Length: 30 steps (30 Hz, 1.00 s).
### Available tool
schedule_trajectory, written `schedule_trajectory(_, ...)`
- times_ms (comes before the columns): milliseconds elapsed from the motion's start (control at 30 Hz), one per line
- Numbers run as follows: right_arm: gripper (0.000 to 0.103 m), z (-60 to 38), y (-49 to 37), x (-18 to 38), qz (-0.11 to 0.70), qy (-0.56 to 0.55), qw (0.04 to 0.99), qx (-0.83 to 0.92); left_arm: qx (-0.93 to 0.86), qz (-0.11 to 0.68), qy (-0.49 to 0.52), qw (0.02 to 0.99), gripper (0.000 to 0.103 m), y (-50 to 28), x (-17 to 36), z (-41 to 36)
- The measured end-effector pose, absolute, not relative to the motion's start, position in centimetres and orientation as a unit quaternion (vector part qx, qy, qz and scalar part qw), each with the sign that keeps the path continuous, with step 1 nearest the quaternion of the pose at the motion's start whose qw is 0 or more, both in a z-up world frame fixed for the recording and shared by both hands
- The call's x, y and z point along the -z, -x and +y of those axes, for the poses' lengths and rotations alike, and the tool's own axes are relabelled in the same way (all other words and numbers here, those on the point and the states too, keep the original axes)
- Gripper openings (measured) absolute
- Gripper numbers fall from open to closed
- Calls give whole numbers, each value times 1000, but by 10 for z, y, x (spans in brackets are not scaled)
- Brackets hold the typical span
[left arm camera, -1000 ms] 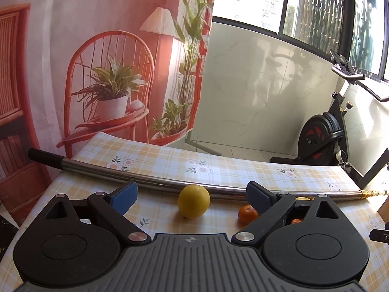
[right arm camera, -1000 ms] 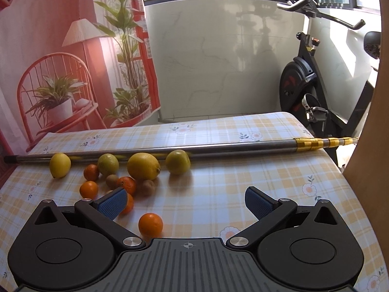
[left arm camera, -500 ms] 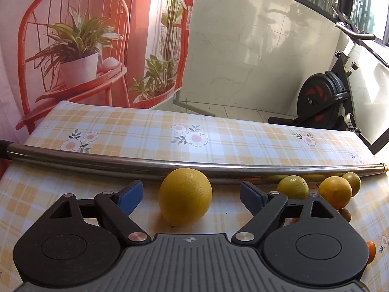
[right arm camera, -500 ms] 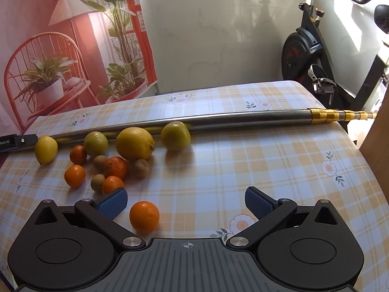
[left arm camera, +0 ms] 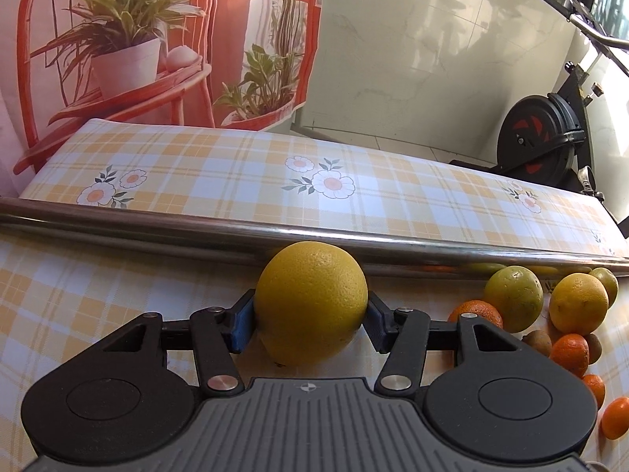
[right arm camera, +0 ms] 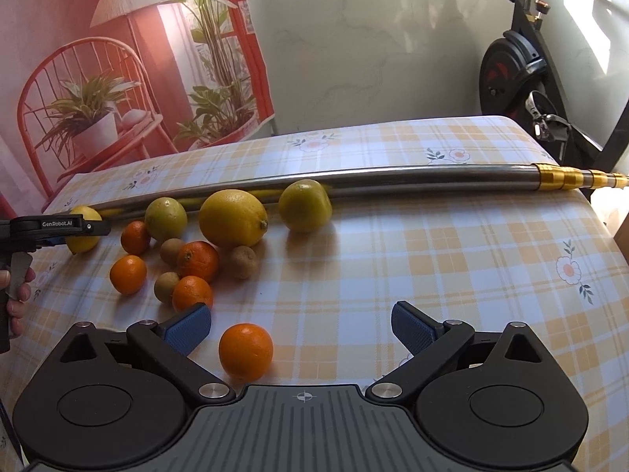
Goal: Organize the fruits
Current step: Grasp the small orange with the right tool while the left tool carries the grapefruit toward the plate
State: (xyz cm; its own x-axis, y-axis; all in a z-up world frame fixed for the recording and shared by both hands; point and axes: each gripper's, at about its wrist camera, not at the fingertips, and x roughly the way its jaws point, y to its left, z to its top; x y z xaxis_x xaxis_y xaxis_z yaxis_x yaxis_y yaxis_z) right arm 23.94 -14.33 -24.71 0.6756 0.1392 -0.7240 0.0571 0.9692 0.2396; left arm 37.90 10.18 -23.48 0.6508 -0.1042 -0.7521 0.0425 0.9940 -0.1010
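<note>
Left claw (left arm camera: 310, 316) has just closed onto the yellow lemon (left arm camera: 310, 303) — right claw (right arm camera: 300, 324) gapes wide, holding nothing.

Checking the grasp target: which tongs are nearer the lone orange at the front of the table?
Right. The right tongs stand open around the lone orange, pads clear of it. The left tongs have just closed on the yellow lemon by the metal pole.

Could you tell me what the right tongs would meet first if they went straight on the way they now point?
Probably the tablecloth: the open right tongs point at bare cloth. The nearest orange sits left of centre, so it might only be grazed; depth is hard to judge.
</note>
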Motion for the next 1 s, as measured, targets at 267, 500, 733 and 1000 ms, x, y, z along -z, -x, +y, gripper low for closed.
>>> schedule_trajectory(267, 93, -138, -233, 249, 406, -102, 907, -44, 52, 404, 38, 913, 58, -345, 208, 106)
schedule_trajectory(500, 78, -120, -227, 262, 428, -64, 900, -57, 92, 392, 47, 914, 58, -275, 179, 95)
schedule_trajectory(733, 61, -102, -233, 270, 419, -51, 903, -81, 108, 397, 55, 910, 58, -222, 177, 76)
schedule_trajectory(1000, 39, -95, -248, 273, 421, -32, 904, -68, 124, 396, 58, 908, 58, -200, 182, 63)
